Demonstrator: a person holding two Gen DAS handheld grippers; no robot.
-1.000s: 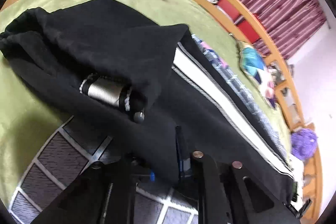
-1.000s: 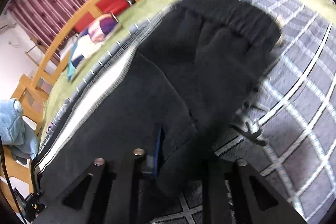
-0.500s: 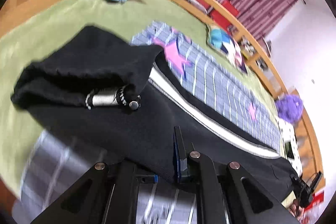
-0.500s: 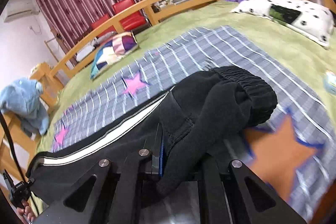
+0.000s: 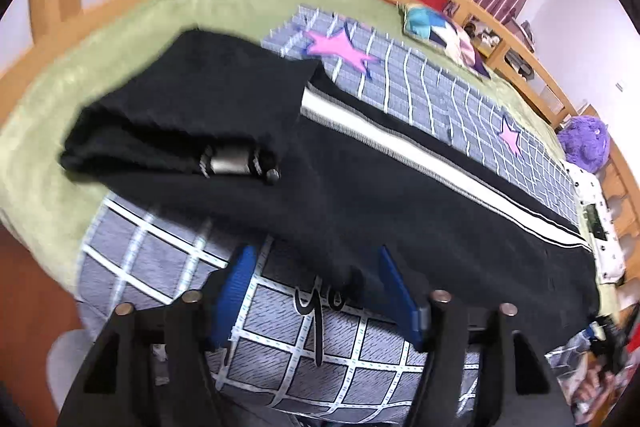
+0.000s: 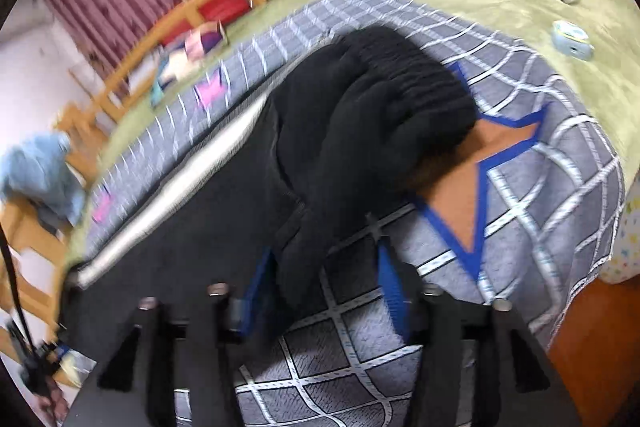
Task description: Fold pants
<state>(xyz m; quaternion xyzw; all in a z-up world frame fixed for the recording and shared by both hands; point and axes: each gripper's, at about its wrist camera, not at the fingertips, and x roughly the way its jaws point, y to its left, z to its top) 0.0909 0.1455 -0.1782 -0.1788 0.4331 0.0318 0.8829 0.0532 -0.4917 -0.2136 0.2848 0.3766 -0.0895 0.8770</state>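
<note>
Pants, black with a white side stripe, folded lengthwise on a grey checked blanket over a green bedspread. Left gripper: jaws have just been opening and stand apart; the near fabric edge lies between the blue pads, unpressed; the cuff end lies ahead and to its left. Right gripper: jaws likewise just opened, apart; a black fold sits between the pads, not pinched; the bunched waistband lies ahead, beside an orange star.
</note>
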